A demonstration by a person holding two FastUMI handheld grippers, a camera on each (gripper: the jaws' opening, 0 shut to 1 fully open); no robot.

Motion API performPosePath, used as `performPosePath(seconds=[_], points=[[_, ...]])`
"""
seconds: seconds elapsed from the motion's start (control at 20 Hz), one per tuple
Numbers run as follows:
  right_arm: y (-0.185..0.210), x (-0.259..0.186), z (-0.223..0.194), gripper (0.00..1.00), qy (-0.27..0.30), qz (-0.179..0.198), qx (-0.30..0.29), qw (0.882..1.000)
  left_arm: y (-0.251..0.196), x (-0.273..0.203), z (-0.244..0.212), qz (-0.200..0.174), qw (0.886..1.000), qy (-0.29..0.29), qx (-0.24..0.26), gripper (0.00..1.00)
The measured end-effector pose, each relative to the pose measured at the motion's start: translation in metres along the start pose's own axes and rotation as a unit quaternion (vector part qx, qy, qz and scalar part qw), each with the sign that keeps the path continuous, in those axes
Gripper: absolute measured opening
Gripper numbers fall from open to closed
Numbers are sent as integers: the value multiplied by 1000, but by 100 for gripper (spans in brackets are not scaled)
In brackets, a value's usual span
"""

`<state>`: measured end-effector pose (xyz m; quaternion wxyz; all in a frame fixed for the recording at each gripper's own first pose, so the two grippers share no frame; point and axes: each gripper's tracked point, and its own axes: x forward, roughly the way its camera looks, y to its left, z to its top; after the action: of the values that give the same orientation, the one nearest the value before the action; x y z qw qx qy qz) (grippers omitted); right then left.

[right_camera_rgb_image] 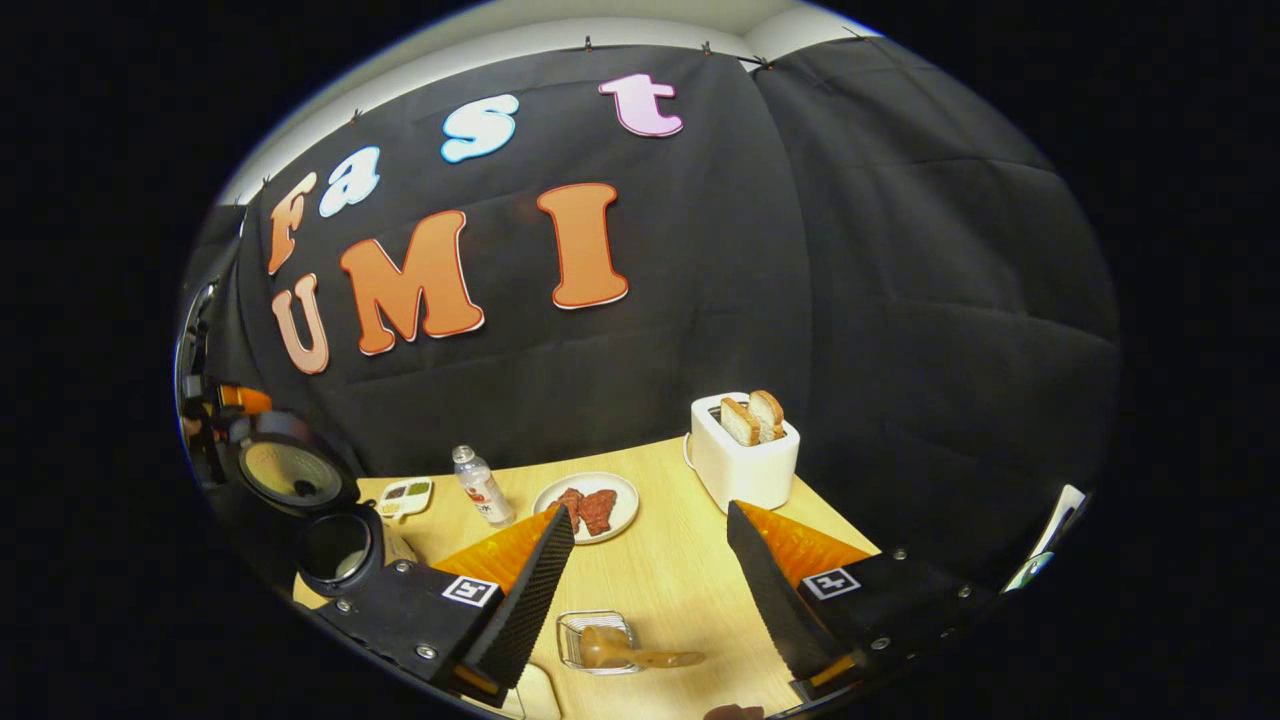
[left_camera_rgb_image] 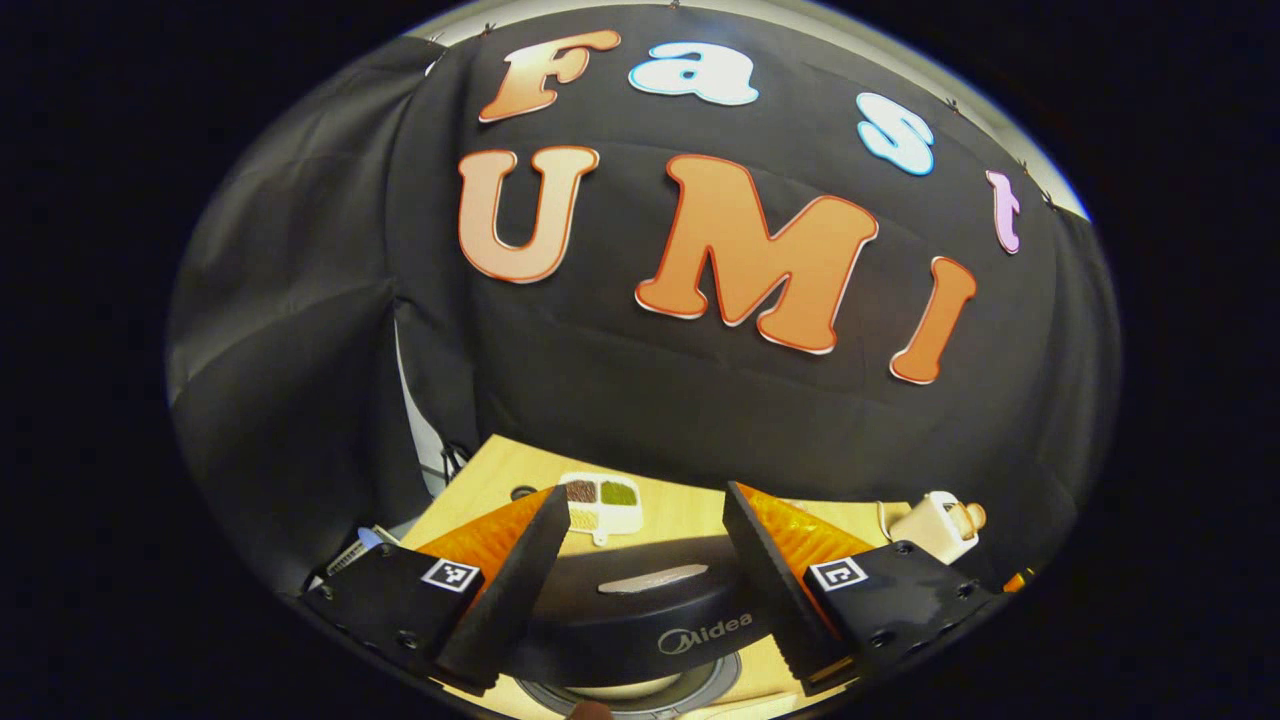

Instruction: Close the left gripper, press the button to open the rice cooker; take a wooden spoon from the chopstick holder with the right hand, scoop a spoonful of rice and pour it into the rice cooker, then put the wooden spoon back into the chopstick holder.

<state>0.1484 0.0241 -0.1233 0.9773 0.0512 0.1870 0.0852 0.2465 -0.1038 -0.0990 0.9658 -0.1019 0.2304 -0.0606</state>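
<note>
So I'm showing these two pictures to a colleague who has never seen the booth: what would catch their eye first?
Probably the white toaster with two bread slices sticking up, at the far right of the wooden table. Next, the rice cooker at the left edge of the right gripper view, lid raised and pot open; in the left gripper view its dark lid sits between the open left tool. Near the open right tool, a wooden spoon rests in a clear holder.

Black cloth wall (right_camera_rgb_image: 850,300), pale wooden table (right_camera_rgb_image: 680,560), white ceiling strip (right_camera_rgb_image: 560,30) above
</note>
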Motion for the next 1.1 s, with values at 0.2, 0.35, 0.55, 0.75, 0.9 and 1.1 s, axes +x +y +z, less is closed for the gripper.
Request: performPosePath(seconds=[0.2, 0.35, 0.55, 0.75, 0.9, 1.1], points=[[4, -1, 1, 95, -1, 10, -3, 1000, -9, -21, -48, 4, 1000, 6, 13, 100], [10, -1, -6, 95, 5, 21, -1, 1000, -12, -30, -89, 21, 999, -2, 23, 100], [10, 0, -19, 95, 20, 27, -10, 999, -10, -31, -131, 55, 997, -21, 51, 100], [8, 2, -36, 95, 40, 30, -9, 999, -12, -31, -149, 63, 996, -34, 56, 99], [6, 3, -48, 95, 55, 31, -9, 998, -10, -30, -168, 66, 995, -41, 69, 100], [3, 5, -51, 95, 60, 30, -9, 998, -10, -23, -195, 76, 990, -45, 106, 100]])
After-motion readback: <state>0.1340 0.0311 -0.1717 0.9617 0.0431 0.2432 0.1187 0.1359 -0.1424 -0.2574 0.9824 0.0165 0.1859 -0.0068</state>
